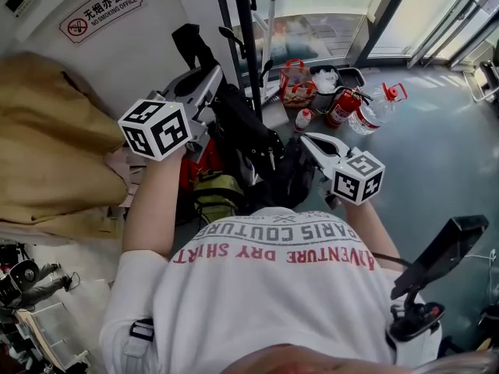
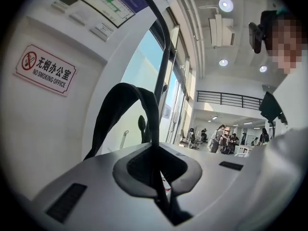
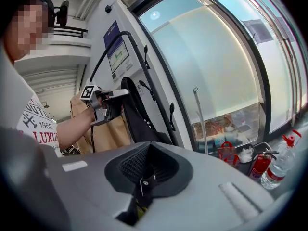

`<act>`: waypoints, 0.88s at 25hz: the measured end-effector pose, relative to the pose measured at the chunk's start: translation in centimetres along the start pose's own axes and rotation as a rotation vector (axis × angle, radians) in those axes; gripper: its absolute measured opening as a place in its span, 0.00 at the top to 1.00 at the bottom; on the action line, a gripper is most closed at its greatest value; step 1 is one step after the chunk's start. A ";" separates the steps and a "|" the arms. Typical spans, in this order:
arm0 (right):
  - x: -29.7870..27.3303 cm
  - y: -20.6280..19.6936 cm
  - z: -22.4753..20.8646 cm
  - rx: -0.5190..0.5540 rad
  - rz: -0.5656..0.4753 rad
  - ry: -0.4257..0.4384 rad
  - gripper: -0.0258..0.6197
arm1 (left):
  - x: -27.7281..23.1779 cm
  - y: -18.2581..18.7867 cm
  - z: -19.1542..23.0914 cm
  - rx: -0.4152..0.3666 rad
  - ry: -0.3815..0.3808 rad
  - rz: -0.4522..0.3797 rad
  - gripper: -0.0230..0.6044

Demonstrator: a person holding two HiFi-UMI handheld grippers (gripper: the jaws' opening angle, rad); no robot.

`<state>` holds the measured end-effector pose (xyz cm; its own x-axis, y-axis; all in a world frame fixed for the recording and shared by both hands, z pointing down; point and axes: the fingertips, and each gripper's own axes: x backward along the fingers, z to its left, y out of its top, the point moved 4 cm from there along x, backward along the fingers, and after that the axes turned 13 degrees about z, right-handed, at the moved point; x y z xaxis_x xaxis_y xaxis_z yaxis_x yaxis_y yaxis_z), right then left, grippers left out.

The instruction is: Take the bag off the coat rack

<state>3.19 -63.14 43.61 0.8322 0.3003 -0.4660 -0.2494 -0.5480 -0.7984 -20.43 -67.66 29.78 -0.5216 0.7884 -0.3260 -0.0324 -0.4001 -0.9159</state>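
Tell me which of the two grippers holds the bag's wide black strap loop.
The left gripper: its jaws are shut on the strap, which arches up above them. The right gripper pinches only a narrow black tab.

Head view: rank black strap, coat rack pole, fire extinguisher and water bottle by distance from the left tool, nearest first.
1. black strap: pinched in the shut left tool, rising from it.
2. coat rack pole: just right of the tool.
3. fire extinguisher: lower down, well to the right.
4. water bottle: lying beyond the extinguisher, rightmost.
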 end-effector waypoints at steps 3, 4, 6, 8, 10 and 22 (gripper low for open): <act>-0.2 0.0 0.4 0.006 0.004 0.006 0.96 | 1.1 -2.2 -1.1 0.002 -0.007 0.016 0.95; -0.2 -0.1 0.6 0.008 0.007 0.008 0.96 | 1.3 -3.1 -1.4 0.005 -0.009 0.026 0.95; -0.3 -0.2 1.0 0.009 0.011 0.012 0.96 | 1.8 -4.8 -1.9 0.014 -0.023 0.048 0.95; -0.5 -0.4 1.4 0.012 0.014 0.017 0.96 | 2.3 -6.4 -2.4 0.021 -0.031 0.067 0.95; -0.6 -0.8 2.0 0.016 0.018 0.022 0.96 | 2.9 -8.1 -3.1 0.031 -0.038 0.084 0.95; 0.7 -4.6 8.9 0.031 0.018 0.027 0.96 | 9.5 -15.3 -8.8 0.052 -0.074 0.148 0.95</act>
<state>0.47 -53.42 43.60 0.8404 0.2695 -0.4702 -0.2792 -0.5283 -0.8019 -17.35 -49.97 38.61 -0.5849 0.6833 -0.4371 0.0070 -0.5346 -0.8451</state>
